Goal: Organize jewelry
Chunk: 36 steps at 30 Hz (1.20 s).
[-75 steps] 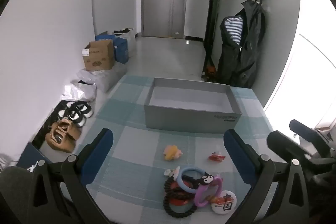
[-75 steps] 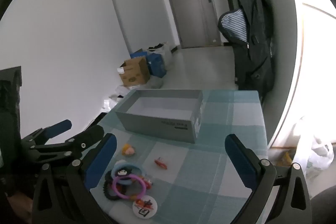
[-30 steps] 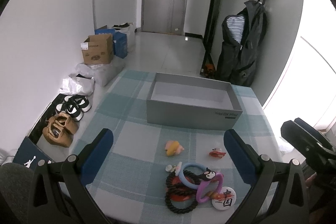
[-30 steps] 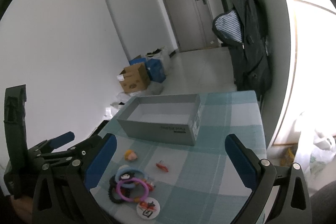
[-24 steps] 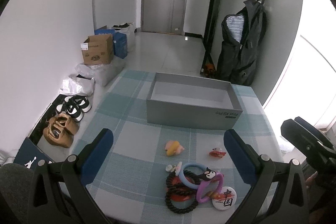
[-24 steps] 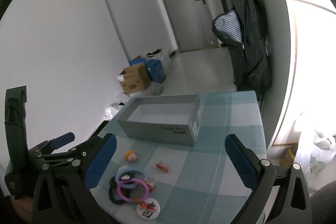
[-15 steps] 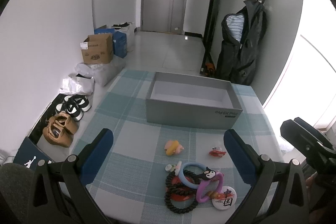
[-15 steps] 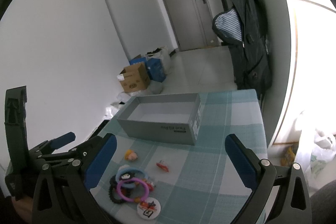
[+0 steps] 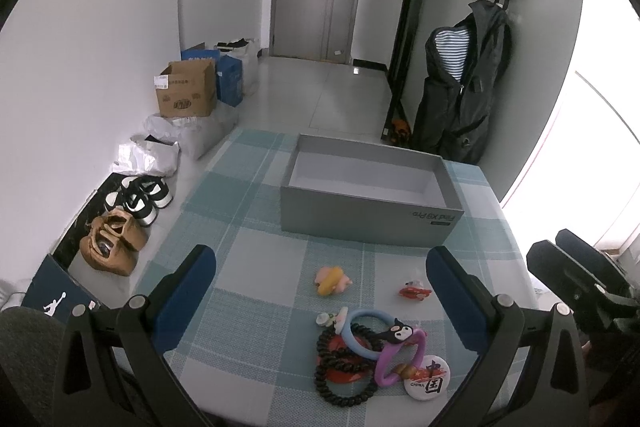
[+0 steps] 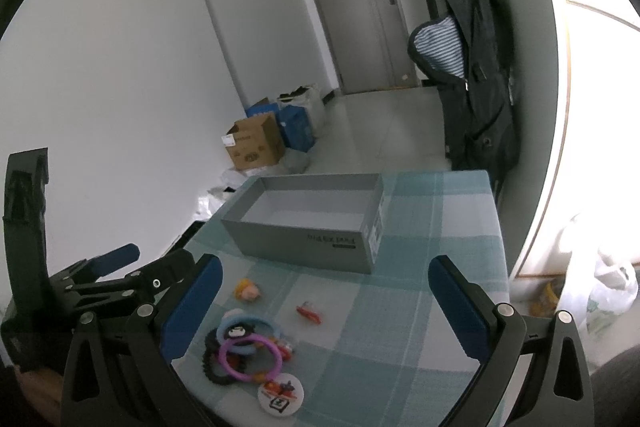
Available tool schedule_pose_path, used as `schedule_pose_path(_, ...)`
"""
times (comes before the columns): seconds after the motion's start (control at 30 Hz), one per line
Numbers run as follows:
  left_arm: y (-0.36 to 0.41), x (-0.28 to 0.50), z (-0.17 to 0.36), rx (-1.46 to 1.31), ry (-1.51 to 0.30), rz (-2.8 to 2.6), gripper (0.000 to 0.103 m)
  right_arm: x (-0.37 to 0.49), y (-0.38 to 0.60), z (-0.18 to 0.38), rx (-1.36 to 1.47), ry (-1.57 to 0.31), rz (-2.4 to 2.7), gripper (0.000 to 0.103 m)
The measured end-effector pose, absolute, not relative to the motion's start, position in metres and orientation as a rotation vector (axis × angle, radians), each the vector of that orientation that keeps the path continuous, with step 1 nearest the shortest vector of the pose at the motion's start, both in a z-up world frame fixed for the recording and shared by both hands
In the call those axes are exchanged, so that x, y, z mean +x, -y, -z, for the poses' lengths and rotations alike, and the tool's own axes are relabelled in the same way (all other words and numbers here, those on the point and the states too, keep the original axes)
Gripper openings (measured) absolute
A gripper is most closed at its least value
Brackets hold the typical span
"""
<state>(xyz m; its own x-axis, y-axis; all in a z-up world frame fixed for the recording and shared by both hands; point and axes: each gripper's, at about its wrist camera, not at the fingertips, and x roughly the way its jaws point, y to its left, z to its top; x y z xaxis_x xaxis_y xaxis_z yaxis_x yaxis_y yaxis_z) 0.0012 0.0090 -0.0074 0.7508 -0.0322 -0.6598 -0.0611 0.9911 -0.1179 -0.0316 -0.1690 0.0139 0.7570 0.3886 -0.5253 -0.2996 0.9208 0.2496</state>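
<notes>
A heap of jewelry lies on the checked tablecloth [image 9: 248, 307]: a black bead bracelet [image 9: 340, 393], a blue ring [image 9: 362, 331], a purple ring [image 9: 400, 359] and a round badge [image 9: 426, 379]. Apart from the heap lie a pink-yellow charm [image 9: 332, 277] and a small red clip [image 9: 414, 291]. Behind them stands an empty grey box [image 9: 370, 223]. My left gripper [image 9: 320, 291] hovers open above the heap, holding nothing. My right gripper [image 10: 324, 303] is open too, with the purple ring [image 10: 250, 355], charm [image 10: 247, 289], clip [image 10: 308, 309] and box [image 10: 308, 247] ahead of it.
The table ends at its left edge, with shoes [image 9: 140, 195] and a cardboard box [image 9: 184, 91] on the floor below. Dark jackets [image 9: 460, 95] hang beyond the far right corner. The other gripper's arm [image 10: 120, 275] fills the lower left of the right wrist view.
Since 2.5 s ago both grippers have risen and drawn back slightly, so the table looks a little farther away. The jewelry and box have not moved. Both grippers stay open.
</notes>
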Motion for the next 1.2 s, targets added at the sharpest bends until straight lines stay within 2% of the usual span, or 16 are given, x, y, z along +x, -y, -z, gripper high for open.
schedule_pose_path(0.27,-0.012,0.002,0.007,-0.146,-0.726,-0.017,0.102,-0.032,0.169,-0.014,0.149,-0.61,-0.375,0.103)
schedule_pose_path(0.43,-0.027,0.011,0.01,-0.202,-0.796,0.029,0.102,-0.031,0.167,-0.009,0.157,-0.643,-0.41,0.103)
schedule_pose_path(0.67,-0.068,0.018,0.011,-0.315,-0.822,0.024,0.102,-0.026,0.147,0.009,0.184,-0.761,-0.552,0.103)
schedule_pose_path(0.8,-0.084,0.023,0.019,-0.385,-0.845,0.001,0.102,-0.026,0.124,0.021,0.138,-0.824,-0.613,0.098)
schedule_pose_path(1.17,-0.092,0.031,0.029,-0.415,-0.905,0.028,0.102,-0.01,0.092,0.047,0.132,-0.943,-0.662,0.061)
schedule_pose_path(1.2,-0.093,0.031,0.03,-0.418,-0.911,0.031,0.102,-0.01,0.09,0.048,0.128,-0.948,-0.666,0.055)
